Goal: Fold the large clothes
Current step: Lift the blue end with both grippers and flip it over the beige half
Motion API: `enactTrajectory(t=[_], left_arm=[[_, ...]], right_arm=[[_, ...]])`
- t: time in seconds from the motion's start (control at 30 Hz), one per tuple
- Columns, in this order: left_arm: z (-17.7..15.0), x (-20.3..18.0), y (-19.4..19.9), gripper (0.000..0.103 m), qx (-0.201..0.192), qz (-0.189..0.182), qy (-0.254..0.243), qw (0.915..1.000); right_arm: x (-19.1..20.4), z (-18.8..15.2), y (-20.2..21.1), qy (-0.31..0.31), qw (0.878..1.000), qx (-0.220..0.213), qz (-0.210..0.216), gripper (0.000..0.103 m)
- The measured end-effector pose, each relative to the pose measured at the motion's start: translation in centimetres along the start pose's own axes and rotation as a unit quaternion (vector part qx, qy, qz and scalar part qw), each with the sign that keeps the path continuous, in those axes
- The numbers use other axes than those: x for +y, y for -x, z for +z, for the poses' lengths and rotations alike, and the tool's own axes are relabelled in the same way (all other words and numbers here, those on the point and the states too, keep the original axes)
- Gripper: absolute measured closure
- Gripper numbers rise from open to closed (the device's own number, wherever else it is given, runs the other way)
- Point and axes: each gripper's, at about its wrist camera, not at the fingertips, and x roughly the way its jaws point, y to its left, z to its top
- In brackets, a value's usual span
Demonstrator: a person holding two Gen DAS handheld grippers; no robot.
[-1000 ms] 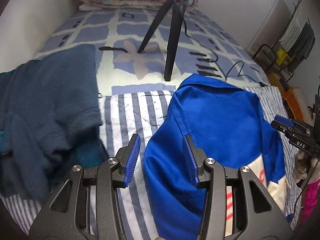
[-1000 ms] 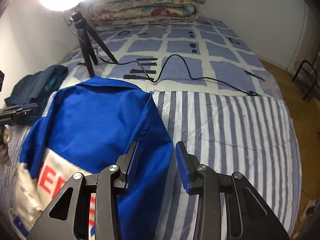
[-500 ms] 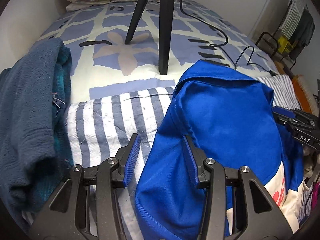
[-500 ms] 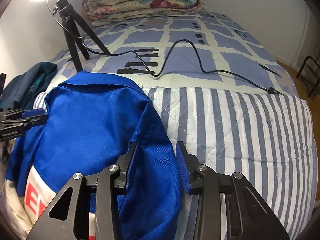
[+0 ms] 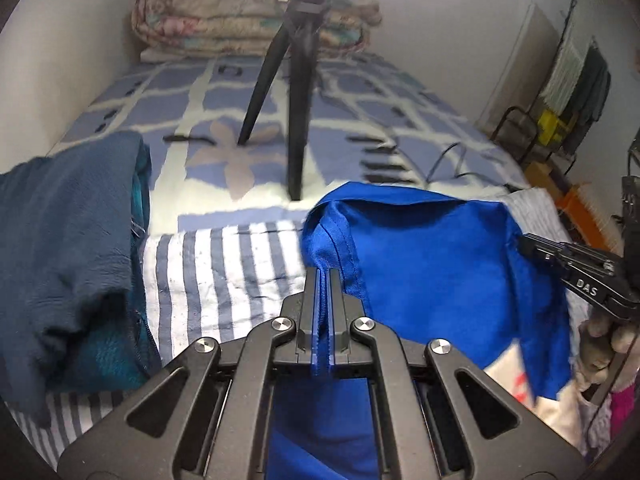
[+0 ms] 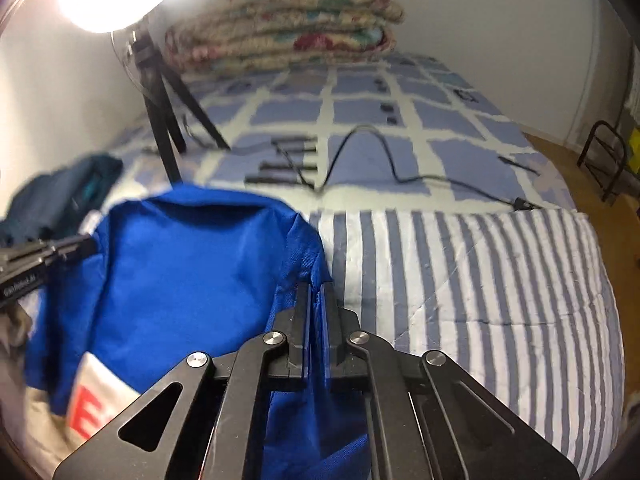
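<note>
A large blue garment (image 5: 432, 272) with a white panel and red letters lies partly lifted on the striped quilt (image 5: 224, 276). My left gripper (image 5: 323, 280) is shut on its left edge. My right gripper (image 6: 316, 294) is shut on its right edge; the garment (image 6: 180, 276) stretches between the two. The right gripper also shows at the right of the left wrist view (image 5: 576, 268), and the left gripper at the left of the right wrist view (image 6: 44, 256).
A dark teal fleece (image 5: 60, 248) is heaped at the left. A black tripod (image 5: 296, 112) with a ring light stands on the checked bedspread, with a cable (image 6: 400, 168) trailing right. Folded blankets (image 6: 288, 40) lie at the head. A rack (image 5: 568, 92) stands right of the bed.
Both grippers have closed on the blue garment's side edges and lifted them. The cloth now rises off the quilt between them.
</note>
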Motion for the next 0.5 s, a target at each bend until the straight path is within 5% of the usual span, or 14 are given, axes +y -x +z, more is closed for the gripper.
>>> enactTrajectory(t=[0.5], left_arm=[[-2.7,-3.5,12.8,0.103,-0.043,-0.026,-0.025,0.9984]], right_arm=[[1.4,-0.8,13.5,0.009,0.997,-0.065,0.038,0.1]])
